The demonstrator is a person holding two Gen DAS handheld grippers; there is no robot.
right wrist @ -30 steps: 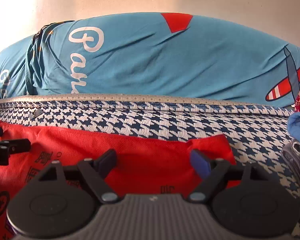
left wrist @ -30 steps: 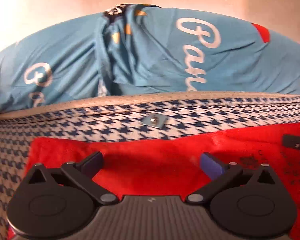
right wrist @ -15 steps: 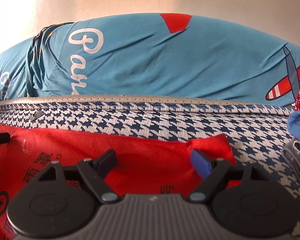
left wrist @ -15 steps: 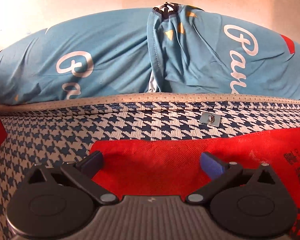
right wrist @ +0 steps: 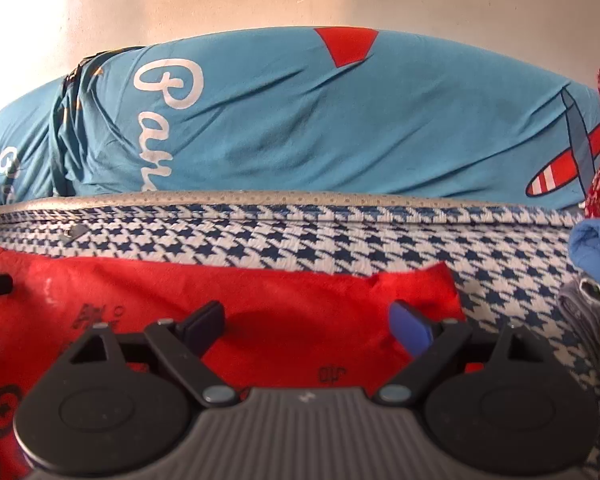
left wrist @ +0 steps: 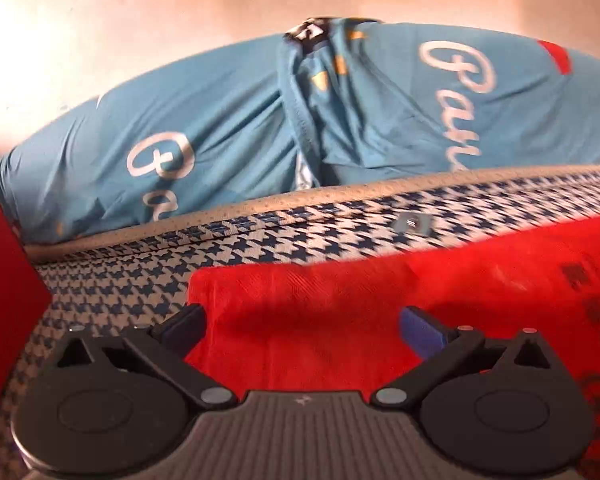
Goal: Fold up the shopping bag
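Red shopping bag (left wrist: 380,304) lies flat on the houndstooth mattress (right wrist: 340,240), both grippers spread wide over it.

The left gripper (left wrist: 302,328) sits at the bag's 9 o'clock edge, the right gripper (right wrist: 310,326) near its 3 o'clock corner; fingers grip nothing. The bag is matte, woven-looking, printed black. Bare checked weave runs at 12 o'clock up to a wrinkled blue pillow (right wrist: 300,120); clothes (right wrist: 596,256) crowd 3 o'clock.

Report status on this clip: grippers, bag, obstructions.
Left gripper open, right gripper open, both low over red shopping bag. Bag flat on houndstooth mat. Blue cloth right of bag, apart.
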